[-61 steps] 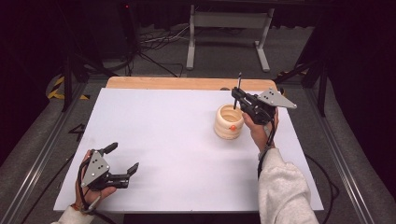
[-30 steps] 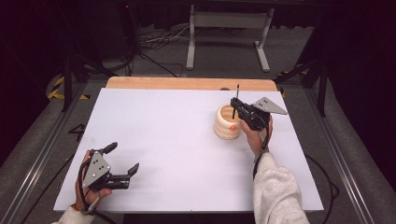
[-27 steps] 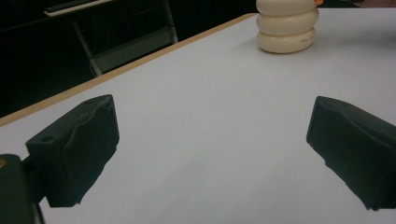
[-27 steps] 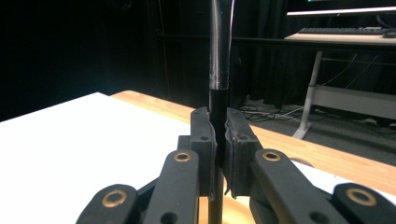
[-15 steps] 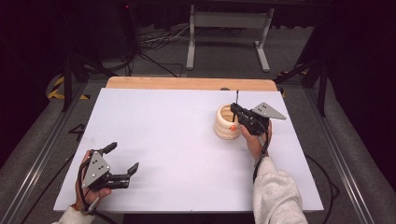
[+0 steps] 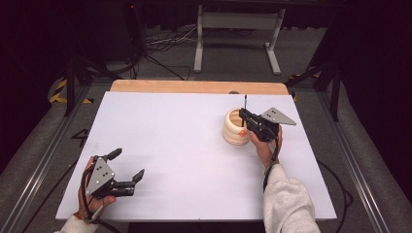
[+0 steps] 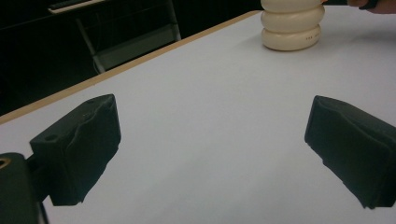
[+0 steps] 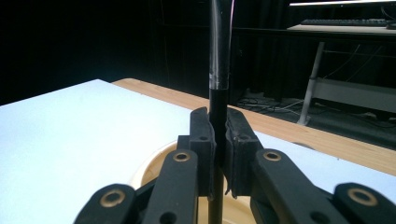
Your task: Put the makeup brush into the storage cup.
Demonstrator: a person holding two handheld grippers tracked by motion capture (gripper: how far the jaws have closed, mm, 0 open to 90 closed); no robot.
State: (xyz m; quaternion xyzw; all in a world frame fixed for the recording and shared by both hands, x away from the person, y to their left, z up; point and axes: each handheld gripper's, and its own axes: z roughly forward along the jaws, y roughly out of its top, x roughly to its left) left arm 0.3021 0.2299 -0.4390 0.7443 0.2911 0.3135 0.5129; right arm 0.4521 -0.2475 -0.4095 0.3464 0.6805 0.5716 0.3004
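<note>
On the white tabletop point(image 6: 184, 145) the ribbed cream pot point(image 6: 234, 127) — likely rigid and stable — sits under the right tool point(image 6: 244, 116), clenched mid-shaft on a thin, stiff, probably slippery black pen point(image 8: 218, 70); the left tool point(image 6: 127, 165) rests released.

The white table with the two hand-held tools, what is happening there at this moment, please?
A person works at a white table with a tool in each hand. The right tool is shut on a thin black upright rod and holds it over the open mouth of a cream-coloured ribbed round holder at the far right of the table. The rod's lower end is hidden, so I cannot tell whether it is already inside. The left tool rests open near the front left corner, holding nothing.
</note>
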